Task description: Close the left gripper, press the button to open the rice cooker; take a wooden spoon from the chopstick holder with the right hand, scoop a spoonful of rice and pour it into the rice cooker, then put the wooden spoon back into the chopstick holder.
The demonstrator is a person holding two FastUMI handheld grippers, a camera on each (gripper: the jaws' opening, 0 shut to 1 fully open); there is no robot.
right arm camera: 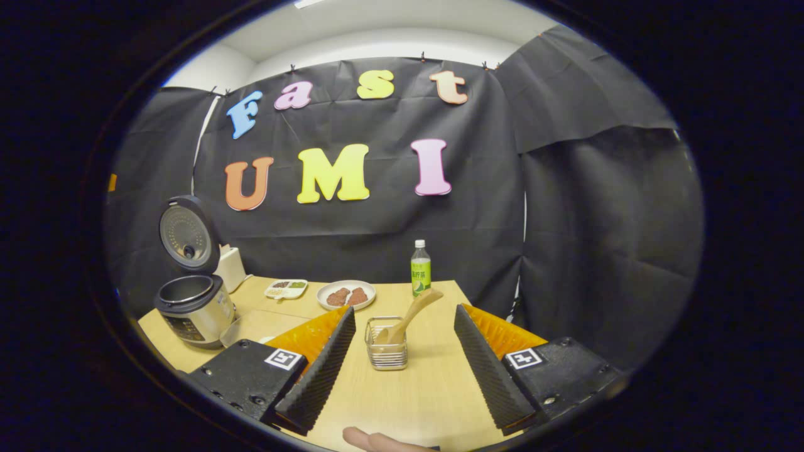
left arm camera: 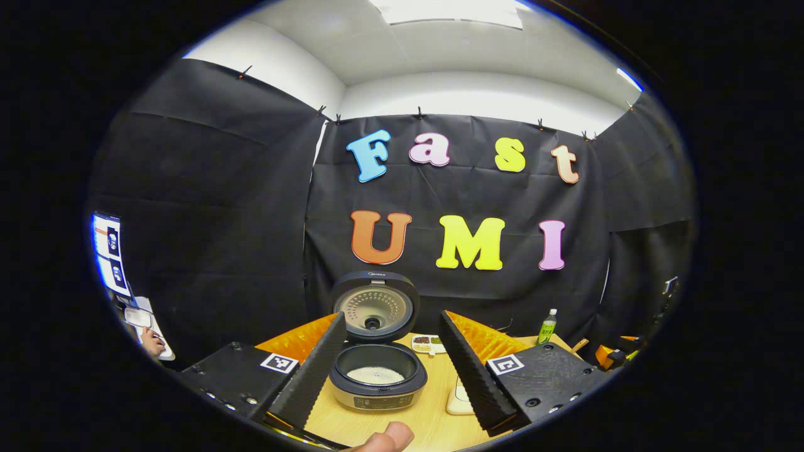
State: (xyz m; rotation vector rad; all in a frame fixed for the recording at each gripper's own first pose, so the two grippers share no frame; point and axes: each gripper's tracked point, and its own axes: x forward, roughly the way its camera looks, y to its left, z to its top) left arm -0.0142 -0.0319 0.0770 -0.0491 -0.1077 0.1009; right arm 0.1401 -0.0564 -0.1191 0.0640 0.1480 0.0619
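Note:
The rice cooker point(left arm camera: 379, 383) stands on the wooden table with its lid point(left arm camera: 375, 306) swung up, and white rice lies in the pot. My left gripper point(left arm camera: 392, 314) is open, one finger on each side of the cooker, a little before it. In the right gripper view the cooker point(right arm camera: 195, 309) stands at the far left, its lid raised. A wooden spoon point(right arm camera: 411, 312) leans to the right in the wire chopstick holder point(right arm camera: 386, 353). My right gripper point(right arm camera: 404, 309) is open, holds nothing, and has the holder straight ahead between its fingers.
A plate of brown food point(right arm camera: 346, 295), a small divided tray point(right arm camera: 286, 288) and a green bottle point(right arm camera: 420, 269) stand near the table's back edge. A white box point(right arm camera: 230, 267) sits behind the cooker. A pale dish point(left arm camera: 461, 395) lies right of the cooker.

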